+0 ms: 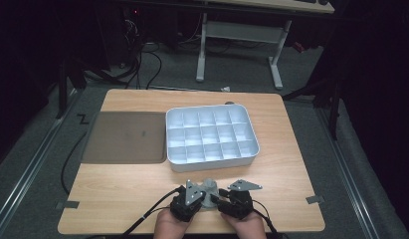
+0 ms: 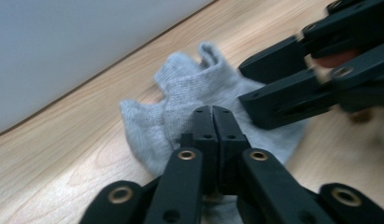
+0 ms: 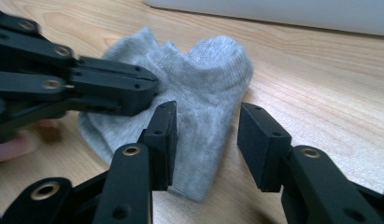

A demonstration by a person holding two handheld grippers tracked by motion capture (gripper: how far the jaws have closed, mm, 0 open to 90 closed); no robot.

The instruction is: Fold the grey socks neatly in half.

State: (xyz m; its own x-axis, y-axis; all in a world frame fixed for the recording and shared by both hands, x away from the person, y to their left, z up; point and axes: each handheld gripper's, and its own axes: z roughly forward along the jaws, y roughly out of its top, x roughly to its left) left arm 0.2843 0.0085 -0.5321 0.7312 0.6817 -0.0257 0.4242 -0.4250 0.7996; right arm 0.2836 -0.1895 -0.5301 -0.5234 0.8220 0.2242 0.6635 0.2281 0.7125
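Note:
A small grey sock [image 1: 210, 187] [image 2: 180, 102] [image 3: 203, 79] lies crumpled on the wooden table [image 1: 117, 194] near its front edge. Both grippers meet over it, each held in a hand. My left gripper [image 1: 204, 198] [image 2: 212, 110] [image 3: 152, 86] is shut, its tips resting on the sock's middle. I cannot tell whether any fabric is pinched between them. My right gripper [image 1: 218, 199] [image 3: 206, 112] [image 2: 244, 85] stands open, its jaws either side of the sock's narrow end without pressing on it.
Just behind the sock is a white tray [image 1: 212, 163] divided into several empty compartments, and its wall [image 2: 63, 46] [image 3: 273, 9] is close to both grippers. A dark flat mat [image 1: 125, 137] lies left of the tray. The table's front edge is right below the hands.

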